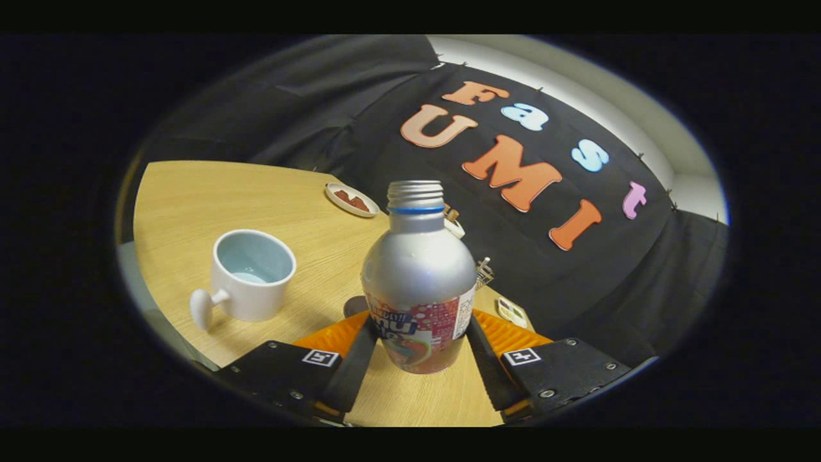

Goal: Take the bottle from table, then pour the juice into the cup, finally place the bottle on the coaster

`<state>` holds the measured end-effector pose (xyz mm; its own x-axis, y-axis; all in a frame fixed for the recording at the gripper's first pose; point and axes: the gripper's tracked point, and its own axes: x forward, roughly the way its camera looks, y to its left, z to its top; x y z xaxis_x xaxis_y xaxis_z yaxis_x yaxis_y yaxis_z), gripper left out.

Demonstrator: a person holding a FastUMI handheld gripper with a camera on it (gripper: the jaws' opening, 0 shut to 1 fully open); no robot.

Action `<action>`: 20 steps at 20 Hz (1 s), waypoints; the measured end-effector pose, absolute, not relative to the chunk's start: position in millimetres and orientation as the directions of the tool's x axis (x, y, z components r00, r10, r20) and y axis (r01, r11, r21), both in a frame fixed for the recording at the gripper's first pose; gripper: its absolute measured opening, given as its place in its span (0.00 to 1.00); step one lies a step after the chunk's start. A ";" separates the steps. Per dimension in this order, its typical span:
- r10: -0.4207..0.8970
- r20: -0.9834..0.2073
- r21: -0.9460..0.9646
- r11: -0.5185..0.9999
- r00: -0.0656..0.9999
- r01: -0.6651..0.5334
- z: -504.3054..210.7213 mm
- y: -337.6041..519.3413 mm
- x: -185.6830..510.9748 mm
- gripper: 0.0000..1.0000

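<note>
- The cup [253,274] stands left of the tongs [420,350], its handle towards the near edge of the surface [192,205]; I judge a wide swing could knock it.
- My tongs clasp the bottle [418,276] low on both sides; uncapped, it may spill if tipped early.
- Right, the surface ends near; little room there.

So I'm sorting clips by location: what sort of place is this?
Likely a staged recording booth, not a home: black cloth wall, one wooden table with a cup, and the bottle between the gripper fingers.
</note>
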<state>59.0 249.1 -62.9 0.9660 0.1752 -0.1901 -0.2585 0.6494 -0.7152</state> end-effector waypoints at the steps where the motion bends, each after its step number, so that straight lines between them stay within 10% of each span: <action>1: 0.171 -0.183 -0.744 0.620 0.968 -0.250 -62.0 252.0 60.5 0.78; 20: 0.192 -0.126 -0.980 0.127 0.973 -0.152 -59.0 274.8 53.1 0.78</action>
